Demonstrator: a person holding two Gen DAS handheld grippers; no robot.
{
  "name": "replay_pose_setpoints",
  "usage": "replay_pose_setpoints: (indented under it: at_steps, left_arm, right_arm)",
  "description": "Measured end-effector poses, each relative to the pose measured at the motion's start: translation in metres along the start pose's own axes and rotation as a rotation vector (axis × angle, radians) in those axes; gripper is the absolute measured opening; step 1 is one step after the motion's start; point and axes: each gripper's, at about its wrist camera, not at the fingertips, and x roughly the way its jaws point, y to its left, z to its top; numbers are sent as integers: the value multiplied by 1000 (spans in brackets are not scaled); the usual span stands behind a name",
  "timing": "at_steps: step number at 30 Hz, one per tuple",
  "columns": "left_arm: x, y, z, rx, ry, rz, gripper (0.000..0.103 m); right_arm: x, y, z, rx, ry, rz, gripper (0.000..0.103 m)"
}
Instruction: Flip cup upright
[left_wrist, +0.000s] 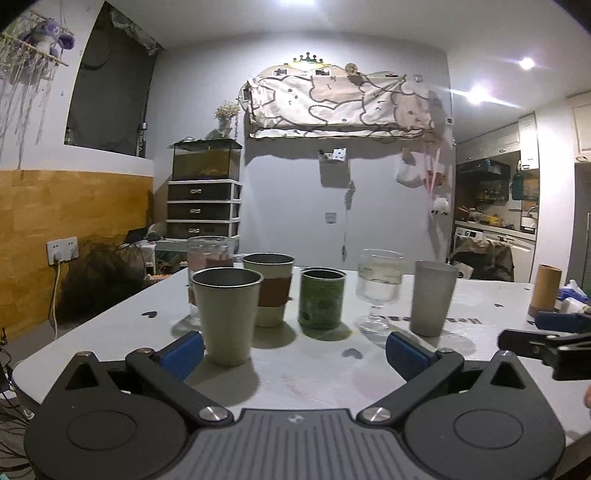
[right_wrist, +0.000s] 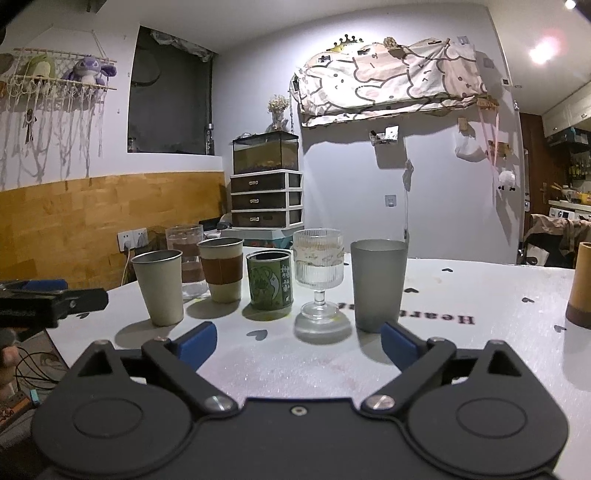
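Observation:
Several cups stand upright in a row on the white table (left_wrist: 303, 380): a pale steel cup (left_wrist: 226, 315) (right_wrist: 159, 287), a clear glass behind it (left_wrist: 207, 254) (right_wrist: 185, 254), a cup with a brown sleeve (left_wrist: 269, 290) (right_wrist: 221, 269), a green can-shaped cup (left_wrist: 321, 298) (right_wrist: 270, 278), a ribbed stemmed glass (left_wrist: 377, 290) (right_wrist: 318, 280) and a frosted grey tumbler (left_wrist: 432, 297) (right_wrist: 377, 284). My left gripper (left_wrist: 293, 352) is open and empty, just short of the steel cup. My right gripper (right_wrist: 297, 341) is open and empty, in front of the stemmed glass.
A brown wooden cylinder (left_wrist: 546, 290) (right_wrist: 580, 284) stands at the table's right. The right gripper shows at the right edge of the left wrist view (left_wrist: 546, 341); the left gripper shows at the left edge of the right wrist view (right_wrist: 48, 301). The table's left edge is close by.

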Motion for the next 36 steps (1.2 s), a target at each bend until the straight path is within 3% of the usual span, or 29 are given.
replay_pose_setpoints:
  at_steps: [36]
  left_arm:
    - [-1,-14,-6,17,43,40,103]
  right_arm:
    - [-4,3,10,-38,9,-33,103]
